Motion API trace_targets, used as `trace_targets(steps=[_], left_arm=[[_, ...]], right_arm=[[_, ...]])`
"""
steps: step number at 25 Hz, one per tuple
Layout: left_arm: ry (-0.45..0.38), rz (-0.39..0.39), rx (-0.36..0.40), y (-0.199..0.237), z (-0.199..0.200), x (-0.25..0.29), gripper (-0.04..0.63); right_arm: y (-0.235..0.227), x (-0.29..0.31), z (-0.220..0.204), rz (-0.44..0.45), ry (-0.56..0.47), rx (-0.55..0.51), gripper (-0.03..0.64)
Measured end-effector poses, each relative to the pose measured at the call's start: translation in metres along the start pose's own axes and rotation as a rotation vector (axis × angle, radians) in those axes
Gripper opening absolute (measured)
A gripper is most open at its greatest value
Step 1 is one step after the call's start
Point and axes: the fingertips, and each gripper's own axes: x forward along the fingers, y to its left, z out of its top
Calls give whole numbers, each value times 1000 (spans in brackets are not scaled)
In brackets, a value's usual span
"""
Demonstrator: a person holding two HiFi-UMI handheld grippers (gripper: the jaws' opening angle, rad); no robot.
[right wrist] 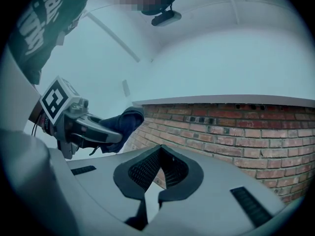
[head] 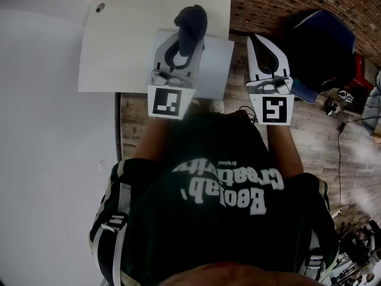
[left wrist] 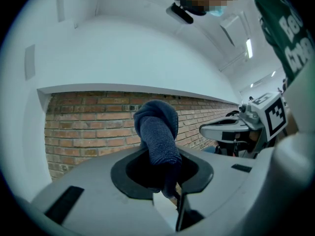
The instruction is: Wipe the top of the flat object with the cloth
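A flat white board [head: 131, 40] lies at the top of the head view. My left gripper [head: 178, 55] hangs over its right part and is shut on a dark blue cloth [head: 191, 22]. In the left gripper view the cloth [left wrist: 157, 132] stands bunched up out of the jaws of that gripper [left wrist: 165, 176]. My right gripper [head: 265, 49] is off the board's right edge, over brick. In its own view that gripper [right wrist: 158, 173] is shut with nothing between the jaws. From there the cloth [right wrist: 125, 124] shows to the left.
A brick surface [head: 268, 5] runs behind and to the right of the board. A dark blue bag [head: 321, 46] sits at the right, with a red thing [head: 360, 70] and cables [head: 342, 136] on the wooden floor. A white wall [head: 47, 159] fills the left.
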Motion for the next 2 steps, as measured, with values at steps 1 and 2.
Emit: trace_targets(steps=[1, 2], left_arm=[[3, 1, -1, 1, -1, -1, 84], [5, 2, -1, 2, -1, -1, 86]], right_arm=[[0, 0, 1, 0, -1, -2, -9], [1, 0, 1, 0, -2, -3, -9]])
